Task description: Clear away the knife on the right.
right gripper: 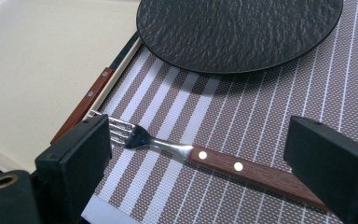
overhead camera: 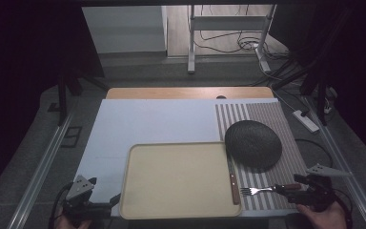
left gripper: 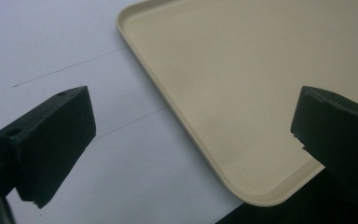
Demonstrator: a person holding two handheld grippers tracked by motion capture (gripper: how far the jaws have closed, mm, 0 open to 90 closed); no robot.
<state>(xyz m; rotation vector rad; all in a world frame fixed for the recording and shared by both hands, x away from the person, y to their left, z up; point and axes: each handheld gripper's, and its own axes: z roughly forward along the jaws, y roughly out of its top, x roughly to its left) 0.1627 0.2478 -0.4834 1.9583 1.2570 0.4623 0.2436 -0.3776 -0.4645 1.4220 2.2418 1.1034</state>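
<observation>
While your right gripper (right gripper: 196, 163) sits wide apart around fork (right gripper: 205, 158), ready to grab, left gripper (left gripper: 191, 140) waits apart by tray (left gripper: 242, 79).

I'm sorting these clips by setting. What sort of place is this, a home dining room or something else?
Probably a lab or recording studio staged as a place setting: a striped brown placemat with a dark round textured plate and wooden-handled fork sits on a table, with loose floor cables and a metal stand behind.
</observation>
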